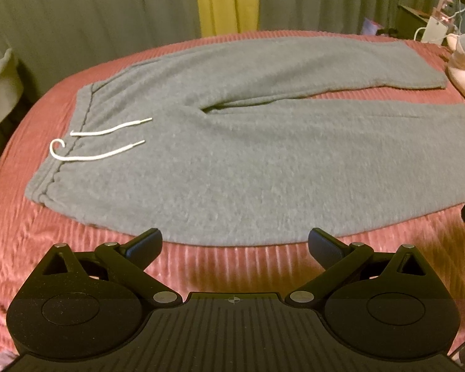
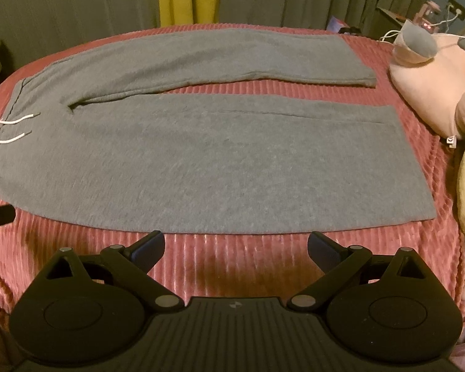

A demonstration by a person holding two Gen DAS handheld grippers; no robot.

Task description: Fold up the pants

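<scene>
You find no readable text, number or brand in either view. The only marks are a small crosshair symbol on the left gripper (image 1: 235,241) body and a small logo on the right gripper (image 2: 236,245) body, lower centre of each frame.

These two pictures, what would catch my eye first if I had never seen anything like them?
Grey pants lie spread flat across a ribbed pink bedspread, legs apart, with a white drawstring at the waist on the left. Low in each view a black gripper juts in, the left gripper and the right gripper, both open and empty. A pink plush toy sits past the leg ends, far right.
</scene>
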